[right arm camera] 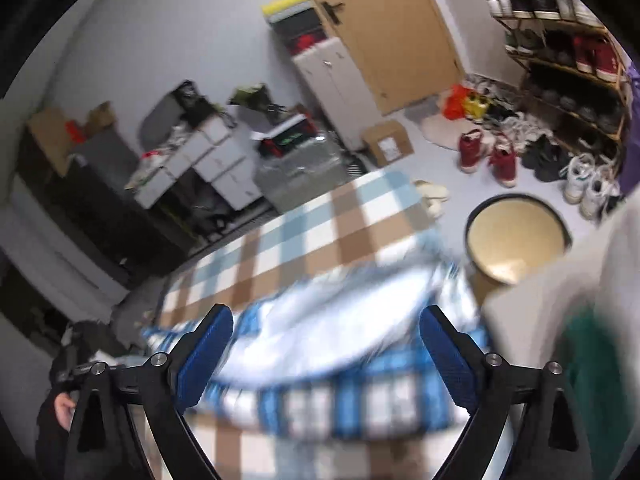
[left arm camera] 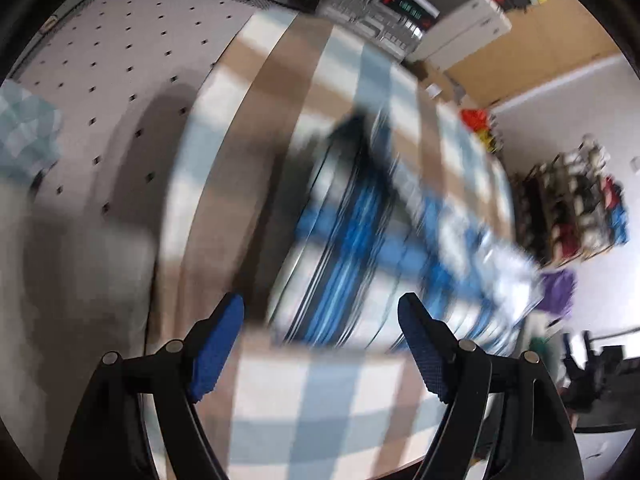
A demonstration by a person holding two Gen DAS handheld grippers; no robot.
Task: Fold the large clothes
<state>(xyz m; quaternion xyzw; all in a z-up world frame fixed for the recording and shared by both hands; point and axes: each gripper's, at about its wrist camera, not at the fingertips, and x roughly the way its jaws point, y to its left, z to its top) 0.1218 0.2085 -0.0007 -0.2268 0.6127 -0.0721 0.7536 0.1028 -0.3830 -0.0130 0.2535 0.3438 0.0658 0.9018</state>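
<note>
A blue and white striped garment (left arm camera: 360, 240) lies on the brown, white and pale blue checked tablecloth (left arm camera: 312, 400); it is motion-blurred. My left gripper (left arm camera: 320, 336) is open and empty, hovering above the garment's near edge. In the right wrist view the same garment (right arm camera: 340, 336) lies bunched just ahead of my right gripper (right arm camera: 326, 344), which is open and empty above it, over the checked cloth (right arm camera: 304, 232).
A white perforated board (left arm camera: 120, 80) lies left of the table, with pale blue cloth (left arm camera: 24, 132) at its edge. A round stool (right arm camera: 516, 232), shoe rack (right arm camera: 560, 60), shoes, boxes, a silver suitcase (right arm camera: 296, 168) and a door (right arm camera: 384, 28) surround the table.
</note>
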